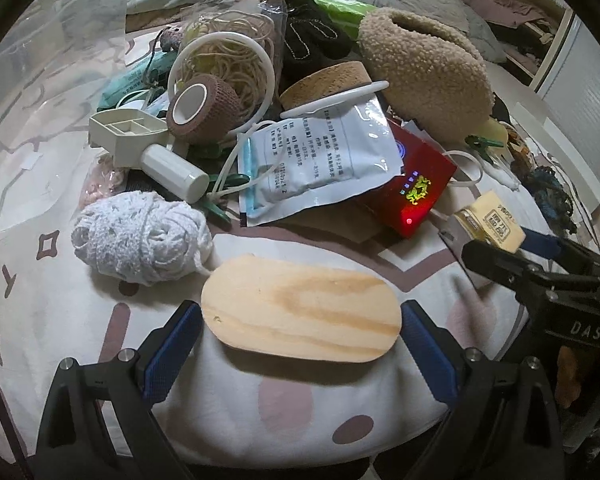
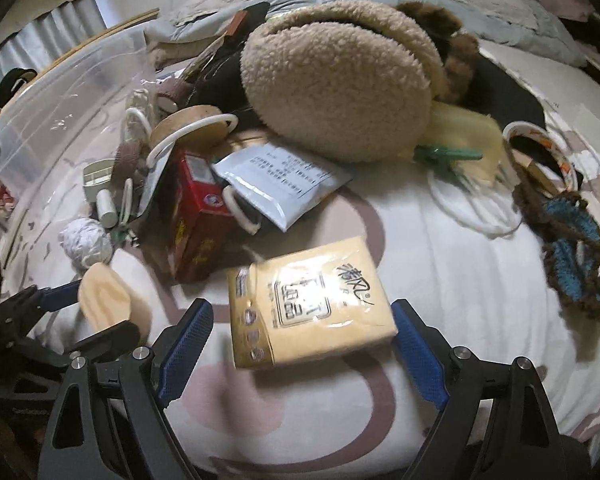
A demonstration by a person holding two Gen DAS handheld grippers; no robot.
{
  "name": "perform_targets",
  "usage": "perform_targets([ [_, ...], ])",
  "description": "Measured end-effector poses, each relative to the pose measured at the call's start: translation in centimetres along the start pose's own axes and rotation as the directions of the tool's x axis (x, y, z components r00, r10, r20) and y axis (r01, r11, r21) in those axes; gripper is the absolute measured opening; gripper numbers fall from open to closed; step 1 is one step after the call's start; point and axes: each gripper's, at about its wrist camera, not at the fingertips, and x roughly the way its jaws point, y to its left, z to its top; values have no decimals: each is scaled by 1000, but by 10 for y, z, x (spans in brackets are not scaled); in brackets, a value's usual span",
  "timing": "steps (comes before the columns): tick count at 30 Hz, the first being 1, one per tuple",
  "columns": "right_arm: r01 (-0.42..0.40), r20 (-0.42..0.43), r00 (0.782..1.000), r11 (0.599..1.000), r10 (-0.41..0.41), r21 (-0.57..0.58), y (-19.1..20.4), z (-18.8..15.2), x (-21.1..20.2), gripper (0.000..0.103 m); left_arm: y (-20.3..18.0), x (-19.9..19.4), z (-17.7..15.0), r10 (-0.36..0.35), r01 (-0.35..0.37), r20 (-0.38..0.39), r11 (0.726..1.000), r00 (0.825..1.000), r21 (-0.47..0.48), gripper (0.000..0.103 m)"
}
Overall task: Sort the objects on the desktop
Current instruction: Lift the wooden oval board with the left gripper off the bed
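I count one oval pale wooden board (image 1: 300,312), one yellow tissue pack (image 2: 308,300) and one red box (image 1: 414,184). There is also one fluffy beige slipper (image 1: 424,72), one white yarn ball (image 1: 140,236) and one brown bandage roll (image 1: 202,108).

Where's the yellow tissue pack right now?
In the right wrist view, the yellow tissue pack lies on the patterned sheet between the right gripper's fingers, just below the red box.

"DAS" on the right gripper (image 1: 580,332) body.
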Motion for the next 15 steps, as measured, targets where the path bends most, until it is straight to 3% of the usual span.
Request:
perform_targets([
  [6,-21,-13,1000,1000,21,14,1,-2,1,89,-3,0,-1,-8,8,-2,1000,1000,4,99],
  [15,47,-35,998,999,-47,-22,12,5,15,89,-4,2,-1,3,-3,-8,1000,1000,6,99],
])
